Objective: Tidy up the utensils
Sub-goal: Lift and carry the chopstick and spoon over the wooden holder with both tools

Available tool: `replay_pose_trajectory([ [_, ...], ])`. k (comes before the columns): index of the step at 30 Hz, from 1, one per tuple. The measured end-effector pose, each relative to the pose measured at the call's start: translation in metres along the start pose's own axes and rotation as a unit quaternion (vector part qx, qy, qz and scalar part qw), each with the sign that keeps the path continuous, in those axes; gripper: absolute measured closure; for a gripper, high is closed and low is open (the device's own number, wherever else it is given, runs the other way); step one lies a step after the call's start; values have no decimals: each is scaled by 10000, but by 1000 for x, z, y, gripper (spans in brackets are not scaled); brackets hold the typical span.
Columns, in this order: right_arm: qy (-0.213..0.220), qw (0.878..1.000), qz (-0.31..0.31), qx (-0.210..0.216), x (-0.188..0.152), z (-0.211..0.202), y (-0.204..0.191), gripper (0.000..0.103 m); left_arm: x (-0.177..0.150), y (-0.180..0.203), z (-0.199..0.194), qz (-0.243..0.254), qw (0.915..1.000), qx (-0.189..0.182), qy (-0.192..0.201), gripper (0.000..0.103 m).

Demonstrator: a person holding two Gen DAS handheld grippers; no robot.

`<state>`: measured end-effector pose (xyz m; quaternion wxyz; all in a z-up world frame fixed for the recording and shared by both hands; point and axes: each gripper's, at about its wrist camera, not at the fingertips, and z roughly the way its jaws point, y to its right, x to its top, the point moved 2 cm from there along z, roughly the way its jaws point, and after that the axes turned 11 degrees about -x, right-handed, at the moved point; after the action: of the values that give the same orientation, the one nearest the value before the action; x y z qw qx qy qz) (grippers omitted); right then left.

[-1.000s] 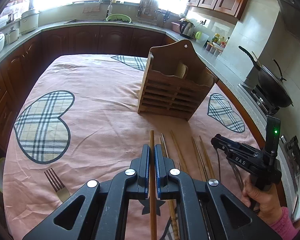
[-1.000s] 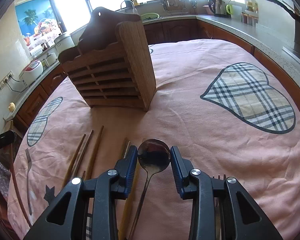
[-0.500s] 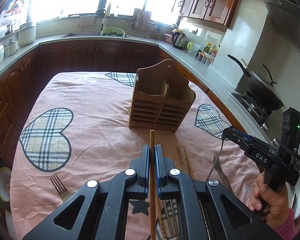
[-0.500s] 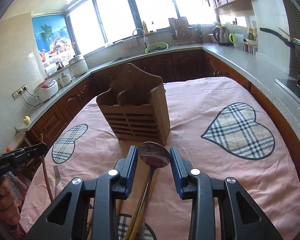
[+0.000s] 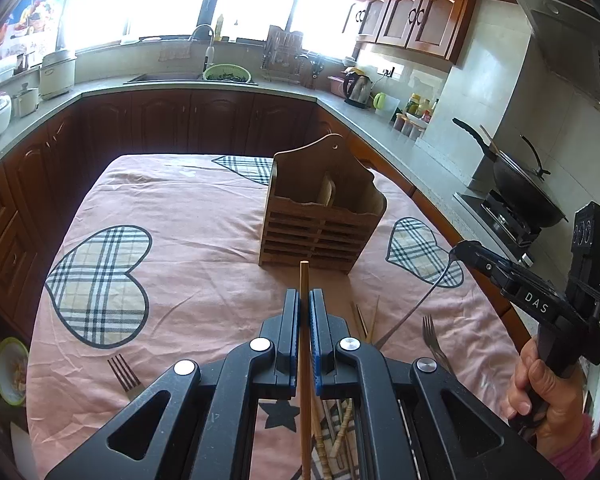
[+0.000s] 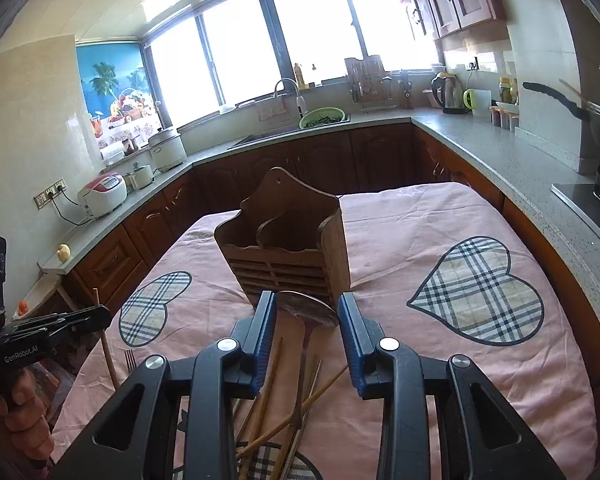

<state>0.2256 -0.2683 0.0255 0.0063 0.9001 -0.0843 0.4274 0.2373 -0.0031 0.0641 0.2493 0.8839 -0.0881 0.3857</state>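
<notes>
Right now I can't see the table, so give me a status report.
Left gripper shut on a chopstick. Right gripper shut on a spoon. Wooden holder ahead, upright, path to it open. Loose chopsticks on the cloth below.

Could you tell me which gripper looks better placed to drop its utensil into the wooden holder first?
Probably left: the left gripper clamps a chopstick aimed at the holder.

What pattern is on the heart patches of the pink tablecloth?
Beige plaid with dark check lines, on the heart patches of the pink tablecloth; clearest in the right wrist view.
</notes>
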Motion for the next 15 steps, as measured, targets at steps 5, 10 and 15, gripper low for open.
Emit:
replay_pose_trajectory([
  [5, -10, 10000, -9, 32, 6, 2, 1, 100, 2, 0, 0, 9, 10000, -5, 9, 99],
  [10, 16, 10000, -74, 41, 9, 6, -2, 101, 3, -2, 3, -10, 10000, -5, 4, 99],
  [15, 194, 9997, -138, 64, 16, -3, -9, 101, 12, -3, 3, -10, 9999, -10, 104, 99],
])
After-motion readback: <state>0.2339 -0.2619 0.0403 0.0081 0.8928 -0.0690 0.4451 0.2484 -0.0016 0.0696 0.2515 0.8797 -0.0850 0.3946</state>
